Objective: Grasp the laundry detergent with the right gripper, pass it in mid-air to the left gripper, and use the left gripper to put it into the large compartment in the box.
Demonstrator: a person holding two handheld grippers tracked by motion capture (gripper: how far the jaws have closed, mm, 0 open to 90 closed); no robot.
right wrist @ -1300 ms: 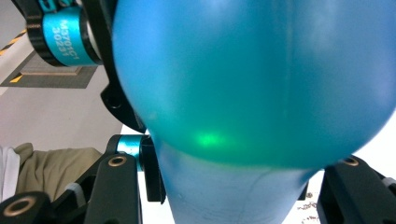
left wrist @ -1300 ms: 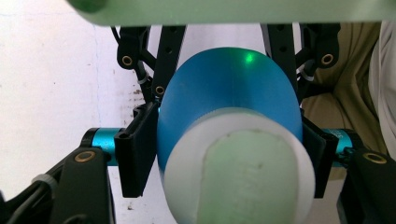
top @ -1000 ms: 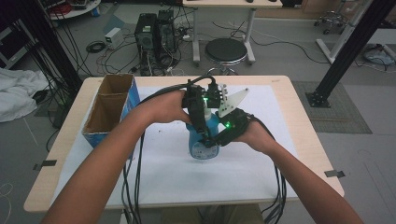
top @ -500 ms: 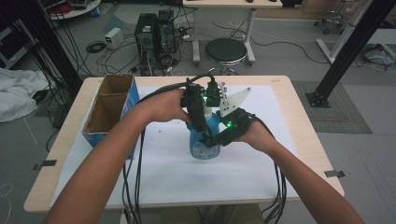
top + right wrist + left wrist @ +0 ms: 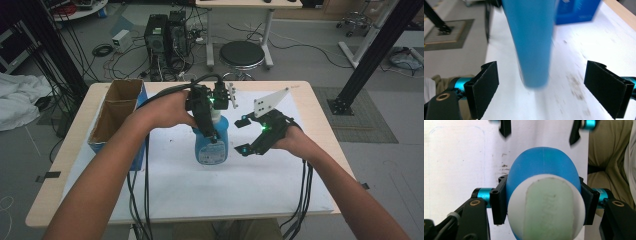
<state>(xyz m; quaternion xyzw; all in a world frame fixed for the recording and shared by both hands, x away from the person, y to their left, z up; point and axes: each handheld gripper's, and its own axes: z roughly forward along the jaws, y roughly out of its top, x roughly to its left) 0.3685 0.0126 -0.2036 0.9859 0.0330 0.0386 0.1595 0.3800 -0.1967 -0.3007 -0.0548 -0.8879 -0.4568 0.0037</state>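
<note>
A blue bottle point(image 5: 212, 147) with a white cap point(image 5: 546, 207) stands upright on the white sheet point(image 5: 200, 190). My left gripper point(image 5: 212, 129) comes down from above and is shut on the bottle's upper part, its pads point(image 5: 499, 202) pressing both sides of the bottle point(image 5: 541, 165). My right gripper point(image 5: 242, 135) hangs to the right of the bottle, apart from it. Its jaws have just been opening and stand wide with nothing touching them. In the right gripper view the blurred bottle point(image 5: 531, 37) stands ahead of the open right gripper point(image 5: 549, 92).
An open cardboard box point(image 5: 117, 107) with a blue side stands at the table's left, and shows as a blue box point(image 5: 576, 10) behind the bottle. Cables trail off the table's point(image 5: 50, 175) front edge. Computer towers and a stool stand on the floor beyond.
The right gripper has let go of the bottle, opened its jaws and drawn away to the right. The left hand and the bottle have stayed in place.
</note>
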